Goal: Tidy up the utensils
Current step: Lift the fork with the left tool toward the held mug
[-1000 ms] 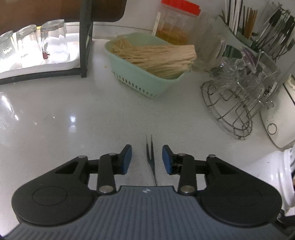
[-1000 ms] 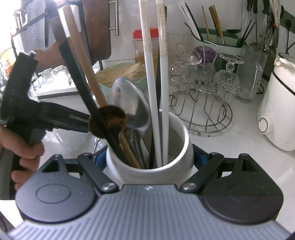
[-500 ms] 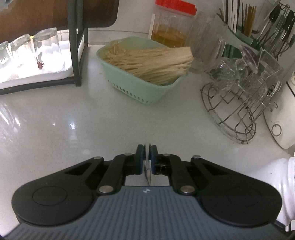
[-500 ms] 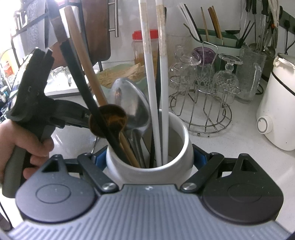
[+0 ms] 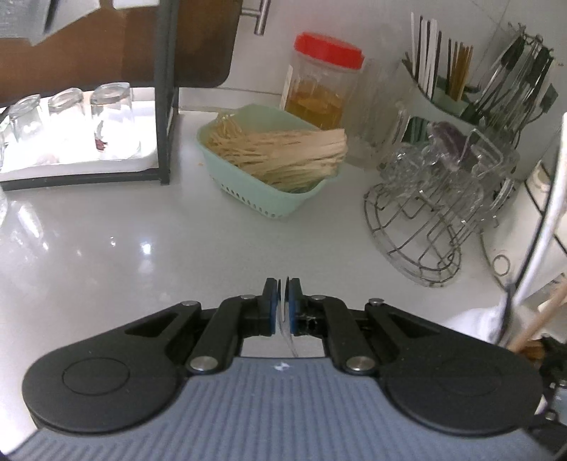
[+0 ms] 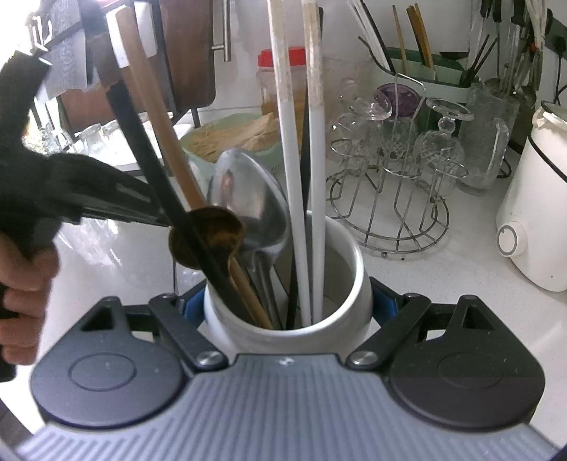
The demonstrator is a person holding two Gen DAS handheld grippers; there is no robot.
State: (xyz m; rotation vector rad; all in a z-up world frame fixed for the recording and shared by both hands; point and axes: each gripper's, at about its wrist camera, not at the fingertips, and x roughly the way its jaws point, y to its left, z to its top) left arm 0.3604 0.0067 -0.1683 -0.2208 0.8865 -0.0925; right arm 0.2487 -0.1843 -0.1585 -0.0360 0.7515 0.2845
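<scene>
Left wrist view: the left hand-held gripper (image 5: 282,305) is clamped on a thin metal fork (image 5: 283,315), lifted off the table (image 5: 141,248). The right hand-held gripper (image 6: 287,305) clamps the white ceramic utensil crock (image 6: 340,319). The fork could pivot in that narrow pinch and snag the 2 white chopsticks (image 6: 301,142).

Glossy white countertop (image 5: 149,227) meets a white wall (image 5: 382,32), brightly lit.
</scene>
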